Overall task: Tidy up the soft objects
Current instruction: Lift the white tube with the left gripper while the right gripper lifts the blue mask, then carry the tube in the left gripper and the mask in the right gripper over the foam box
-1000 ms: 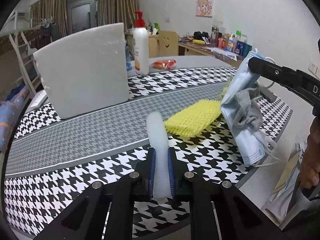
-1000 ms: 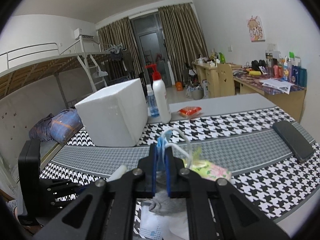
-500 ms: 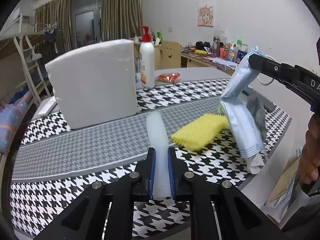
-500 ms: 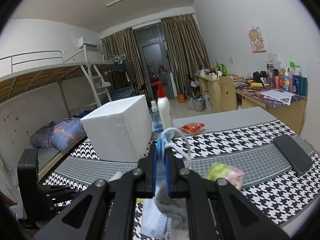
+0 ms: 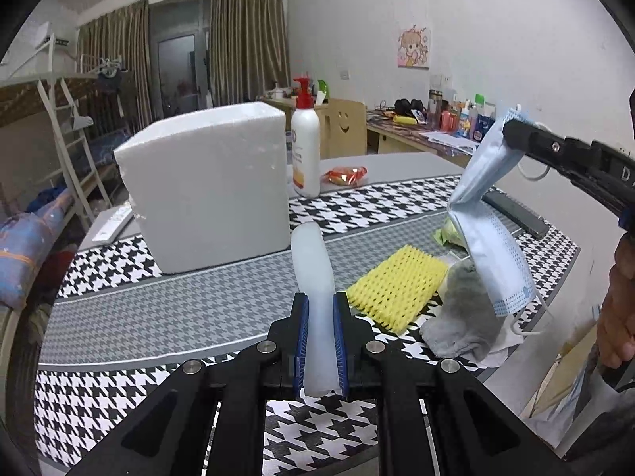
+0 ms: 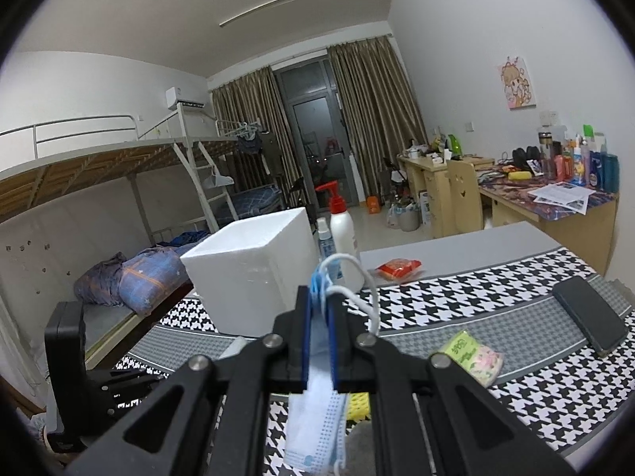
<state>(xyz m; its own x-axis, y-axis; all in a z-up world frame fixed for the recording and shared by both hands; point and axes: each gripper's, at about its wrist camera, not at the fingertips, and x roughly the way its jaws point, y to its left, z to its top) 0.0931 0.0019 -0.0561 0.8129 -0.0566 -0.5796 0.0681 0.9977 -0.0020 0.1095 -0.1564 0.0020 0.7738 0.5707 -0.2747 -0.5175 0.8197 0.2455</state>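
1. Mask (image 6: pixel 317 404) sits pinched between the right gripper's (image 6: pixel 319 341) closed jaws, hanging long-axis down above the tabletop's (image 5: pixel 166 317) right edge.
2. Left gripper (image 5: pixel 320 341) clamps a white foam strip (image 5: pixel 313 277) pointing forward and up.
3. Sock (image 5: pixel 460 313) lies beside the yellow sponge (image 5: pixel 397 283).

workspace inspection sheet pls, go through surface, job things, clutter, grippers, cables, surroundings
surface: houndstooth tablecloth.
job's things: blue face mask hanging in the air; grey sock and yellow sponge on the cloth; white foam box upright.
clutter: pump bottle, red snack packet, tissue pack, black phone.
grippers: left gripper jaws shut on white foam strip; right gripper jaws shut on the mask.
cables: nothing seen.
surroundings: bunk bed, desk.
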